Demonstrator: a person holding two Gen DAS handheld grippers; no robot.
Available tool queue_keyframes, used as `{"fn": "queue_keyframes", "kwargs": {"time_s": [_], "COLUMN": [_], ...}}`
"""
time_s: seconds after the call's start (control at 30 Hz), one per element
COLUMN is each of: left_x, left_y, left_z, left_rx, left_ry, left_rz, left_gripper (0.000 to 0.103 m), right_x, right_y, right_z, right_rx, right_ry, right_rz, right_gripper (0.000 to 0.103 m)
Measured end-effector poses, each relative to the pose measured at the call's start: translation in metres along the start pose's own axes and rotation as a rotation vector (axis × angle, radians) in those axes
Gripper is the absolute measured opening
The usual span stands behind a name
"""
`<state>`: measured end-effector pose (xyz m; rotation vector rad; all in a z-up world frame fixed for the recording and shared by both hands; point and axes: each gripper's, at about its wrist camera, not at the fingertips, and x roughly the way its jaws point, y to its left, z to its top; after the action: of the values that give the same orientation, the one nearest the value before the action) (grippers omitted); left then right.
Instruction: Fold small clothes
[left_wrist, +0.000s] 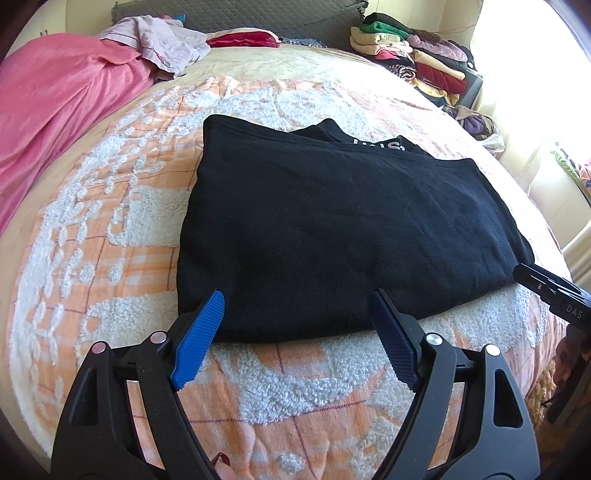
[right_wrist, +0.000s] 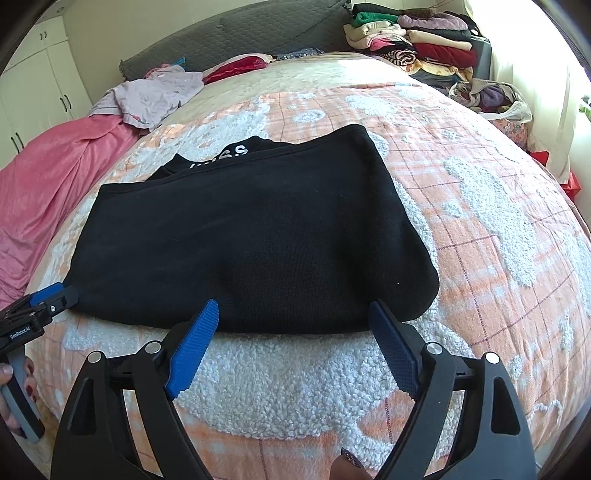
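A black garment (left_wrist: 332, 229) with white lettering near its far edge lies folded flat on the orange and white bedspread (left_wrist: 110, 229); it also shows in the right wrist view (right_wrist: 251, 236). My left gripper (left_wrist: 299, 299) is open, its blue fingertips at the garment's near edge, towards its left end. My right gripper (right_wrist: 293, 308) is open at the near edge towards the garment's right end. Neither holds cloth. The right gripper's tip (left_wrist: 546, 284) shows at the right of the left wrist view; the left gripper (right_wrist: 40, 306) shows at the left of the right wrist view.
A pink blanket (left_wrist: 55, 110) and a lilac garment (left_wrist: 166, 40) lie at the bed's far left. A stack of folded clothes (left_wrist: 410, 48) stands at the far right by the grey headboard (left_wrist: 240, 14). White cupboards (right_wrist: 40, 74) stand left.
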<state>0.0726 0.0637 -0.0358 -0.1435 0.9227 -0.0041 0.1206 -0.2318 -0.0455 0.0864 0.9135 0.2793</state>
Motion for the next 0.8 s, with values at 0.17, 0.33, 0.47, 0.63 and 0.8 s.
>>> {"fn": "queue_keyframes", "kwargs": {"time_s": [0.17, 0.33, 0.47, 0.63, 0.8], "left_x": [-0.006, -0.011, -0.016, -0.021, -0.023], "left_y": [0.005, 0.012, 0.017, 0.023, 0.031], "left_z": [-0.001, -0.001, -0.002, -0.002, -0.001], "left_rx": [-0.007, -0.018, -0.028, -0.035, -0.046], "left_ry": [-0.006, -0.013, -0.02, -0.028, -0.033], "left_rz": [0.014, 0.027, 0.036, 0.053, 0.066], "left_gripper": [0.078, 0.083, 0.088, 0.093, 0.093], "right_x": [-0.004, -0.008, -0.01, -0.013, -0.015], "right_y": [0.003, 0.008, 0.014, 0.024, 0.037], "right_z": [0.001, 0.001, 0.002, 0.002, 0.005], "right_rx": [-0.001, -0.011, -0.024, -0.042, -0.072], "right_ry": [-0.009, -0.016, -0.018, -0.021, -0.025], "right_rz": [-0.002, -0.014, -0.012, -0.005, 0.007], "right_gripper": [0.088, 0.092, 0.093, 0.094, 0.095]}}
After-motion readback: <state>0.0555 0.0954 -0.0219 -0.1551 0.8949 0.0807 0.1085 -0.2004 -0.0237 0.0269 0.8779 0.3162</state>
